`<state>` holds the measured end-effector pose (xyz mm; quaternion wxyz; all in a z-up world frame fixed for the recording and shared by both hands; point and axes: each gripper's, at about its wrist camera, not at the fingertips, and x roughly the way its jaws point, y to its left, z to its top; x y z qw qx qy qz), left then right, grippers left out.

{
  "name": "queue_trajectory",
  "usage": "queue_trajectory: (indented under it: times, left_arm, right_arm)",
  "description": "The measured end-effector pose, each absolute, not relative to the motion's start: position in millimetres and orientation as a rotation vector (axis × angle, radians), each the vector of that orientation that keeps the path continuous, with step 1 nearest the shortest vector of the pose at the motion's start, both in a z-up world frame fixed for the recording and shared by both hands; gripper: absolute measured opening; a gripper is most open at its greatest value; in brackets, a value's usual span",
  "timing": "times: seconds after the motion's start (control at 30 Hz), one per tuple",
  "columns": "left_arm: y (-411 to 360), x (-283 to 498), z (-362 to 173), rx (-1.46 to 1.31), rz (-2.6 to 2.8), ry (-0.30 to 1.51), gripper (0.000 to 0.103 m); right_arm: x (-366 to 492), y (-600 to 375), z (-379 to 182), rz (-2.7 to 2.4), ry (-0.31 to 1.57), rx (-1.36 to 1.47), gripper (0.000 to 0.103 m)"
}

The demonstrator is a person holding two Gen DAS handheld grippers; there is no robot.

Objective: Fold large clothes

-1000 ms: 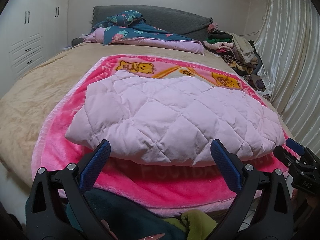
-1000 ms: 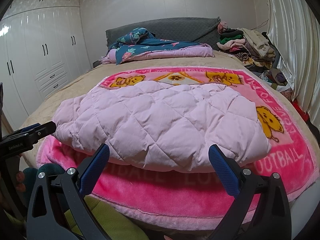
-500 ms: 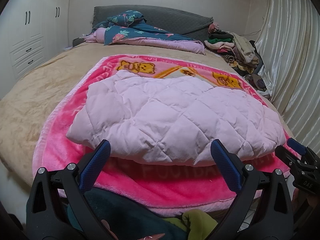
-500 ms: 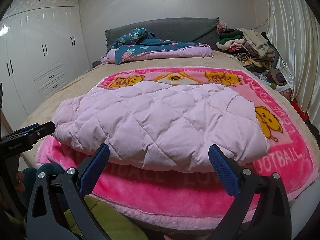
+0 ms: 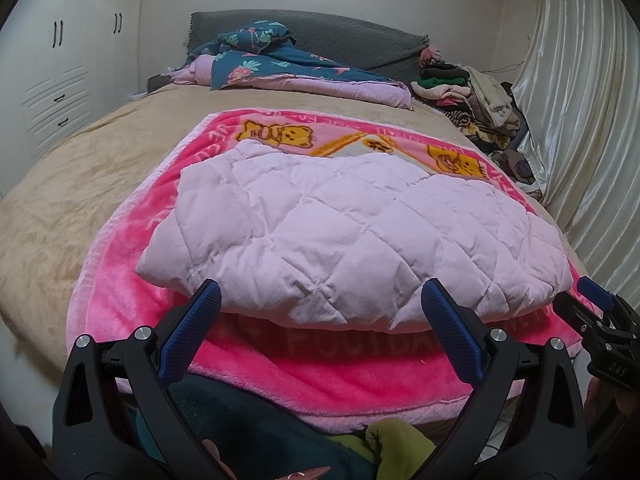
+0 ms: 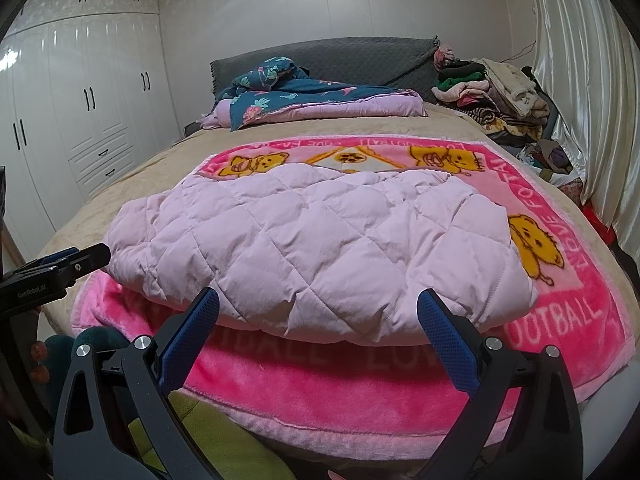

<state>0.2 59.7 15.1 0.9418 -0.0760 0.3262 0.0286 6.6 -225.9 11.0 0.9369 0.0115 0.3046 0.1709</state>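
Quilted pink garment (image 5: pixel 352 236), shown folded on the pink cartoon blanket (image 5: pixel 320 364) spread over the bed (image 5: pixel 80 184). Left gripper (image 5: pixel 320 304) and right gripper (image 6: pixel 318 308) are held before its near edge, fingers spread wide, nothing grasped.

We see the folded jacket (image 5: pixel 352 236) on the blanket (image 5: pixel 120 272) near the bed's (image 5: pixel 60 208) foot edge, bedding (image 5: pixel 288 72) at its head.

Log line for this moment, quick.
left gripper: open, empty | right gripper: open, empty | quilted pink garment: folded on pink blanket
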Motion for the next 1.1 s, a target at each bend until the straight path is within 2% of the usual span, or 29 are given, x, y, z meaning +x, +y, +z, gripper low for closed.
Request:
queue_trajectory:
  times: [1.1]
  left_arm:
    - [60.9, 7.3, 14.6, -0.165, 0.075, 0.673, 0.094]
  right_arm:
    - [9.5, -243.5, 15.4, 0.276, 0.601, 0.017, 0.099]
